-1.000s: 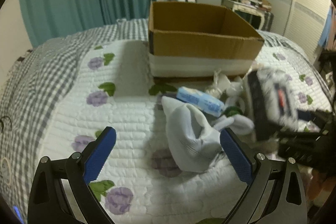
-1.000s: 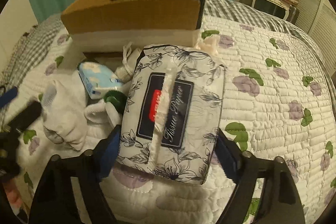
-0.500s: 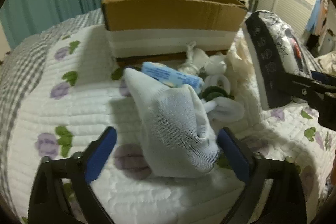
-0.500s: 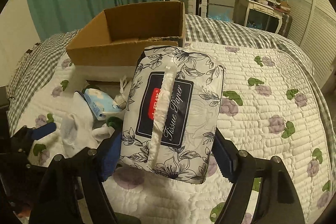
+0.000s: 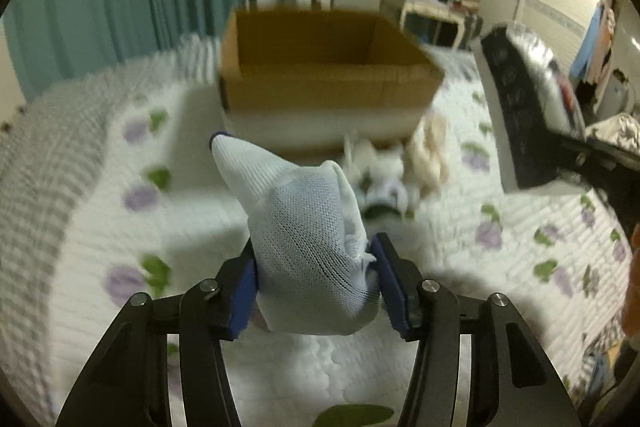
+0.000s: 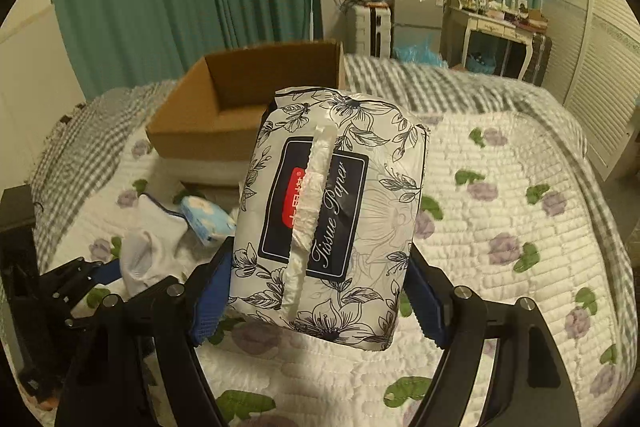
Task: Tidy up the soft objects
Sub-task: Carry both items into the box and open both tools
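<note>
1. Left wrist view, lower centre of the frame: the left gripper [image 5: 316, 283] is closed on a white knitted sock [image 5: 308, 247], pinched across its bunched lower part, with the blue-edged cuff standing up toward the upper left. The sock is judged very light and limp; it will fold and droop wherever it is unsupported, so a pinch across the thick gathered part is judged firmer than one on a single layer.
2. Centre of the same view: an open cardboard box [image 5: 320, 67] is seen on the quilted bedspread [image 5: 100, 227], with a blurred pile of soft items [image 5: 392, 171] just in front of it.
3. Right wrist view, centre of the frame: the right gripper [image 6: 320, 295] is clamped on the two long sides of a floral tissue pack [image 6: 332, 211], held clear of the bed. The pack is judged light and squashy, its plastic wrap probably slippery, so a grip on the lower sides, below the dispensing slit, is judged safest.
4. Left of that pack, a small blue packet [image 6: 206, 221] is seen lying on the bed.
</note>
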The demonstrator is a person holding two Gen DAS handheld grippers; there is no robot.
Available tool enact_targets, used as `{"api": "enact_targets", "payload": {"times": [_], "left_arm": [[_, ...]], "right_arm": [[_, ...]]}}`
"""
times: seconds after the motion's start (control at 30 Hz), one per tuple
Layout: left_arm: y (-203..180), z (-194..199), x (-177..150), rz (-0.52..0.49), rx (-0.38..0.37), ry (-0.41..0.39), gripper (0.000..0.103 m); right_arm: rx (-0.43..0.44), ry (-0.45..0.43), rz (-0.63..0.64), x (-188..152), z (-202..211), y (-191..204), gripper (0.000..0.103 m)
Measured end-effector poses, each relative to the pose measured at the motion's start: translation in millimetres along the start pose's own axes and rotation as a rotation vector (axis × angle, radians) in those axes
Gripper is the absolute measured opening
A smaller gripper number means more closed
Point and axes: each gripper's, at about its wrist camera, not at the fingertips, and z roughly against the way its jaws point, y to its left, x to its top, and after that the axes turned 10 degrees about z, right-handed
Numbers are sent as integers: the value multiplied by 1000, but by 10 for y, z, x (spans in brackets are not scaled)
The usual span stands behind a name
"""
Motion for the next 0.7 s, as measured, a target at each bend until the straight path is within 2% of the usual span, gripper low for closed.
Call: {"api": "enact_targets", "payload": {"times": [0.2, 0.37, 0.43, 0.53, 0.7], "left_arm": [[19, 547, 591, -14, 13, -162, 53], [-26, 698, 968, -52, 29, -236, 53], [-42, 683, 1116, -53, 14, -244, 53], [-74, 568, 1258, -77, 33, -246, 53], [-67, 133, 1402, -113, 54, -193, 53]], "right_arm": [[9, -70, 7, 292, 306, -13, 78], [29, -140, 65, 642, 518, 85, 78], [47, -164, 82, 816, 559, 112, 78], [42, -189, 117, 1079, 552, 156, 78], [58, -182, 148, 1465, 318, 168, 78]]}}
